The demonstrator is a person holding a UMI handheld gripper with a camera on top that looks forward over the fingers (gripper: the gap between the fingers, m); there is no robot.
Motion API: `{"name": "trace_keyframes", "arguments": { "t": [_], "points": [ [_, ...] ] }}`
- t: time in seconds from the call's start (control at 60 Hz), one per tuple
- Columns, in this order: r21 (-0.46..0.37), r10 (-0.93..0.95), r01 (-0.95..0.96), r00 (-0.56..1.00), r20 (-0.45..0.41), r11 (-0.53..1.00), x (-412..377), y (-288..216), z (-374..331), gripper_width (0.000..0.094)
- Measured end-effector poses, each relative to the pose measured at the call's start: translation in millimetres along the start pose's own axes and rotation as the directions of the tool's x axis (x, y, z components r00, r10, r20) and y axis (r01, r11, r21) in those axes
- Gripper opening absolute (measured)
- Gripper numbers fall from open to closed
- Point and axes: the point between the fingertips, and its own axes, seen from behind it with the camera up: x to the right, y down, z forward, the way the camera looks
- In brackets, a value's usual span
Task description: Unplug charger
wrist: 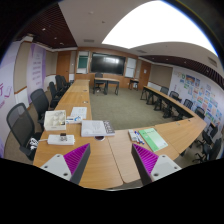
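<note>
My gripper (112, 165) is open, and only bare wooden table (100, 160) shows between its purple pads (78, 160). It hangs above the near end of the table. Beyond the fingers to the left stands a white boxy object (55, 120), with a flat white item (60, 139) in front of it. I cannot make out which of these is the charger, and no plug or cable is clearly visible.
A stack of white papers (97, 127) lies ahead of the fingers, and a green book (152, 138) lies to the right. Black chairs (20, 125) line the left side. Long tables run toward a far wall with a dark screen (108, 63).
</note>
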Motion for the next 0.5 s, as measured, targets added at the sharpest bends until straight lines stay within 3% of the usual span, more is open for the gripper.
{"name": "trace_keyframes", "arguments": {
  "t": [0.133,0.367,0.5],
  "points": [
    [-0.034,0.007,-0.007,1.000,0.013,0.999,-12.8,27.5,12.2,0.0858],
    [-0.139,-0.001,0.010,0.998,0.069,0.990,-64.1,119.0,44.5,0.0859],
    [-0.119,-0.030,0.048,0.989,0.145,0.992,-125.2,149.1,76.2,0.0856]
  ]
}}
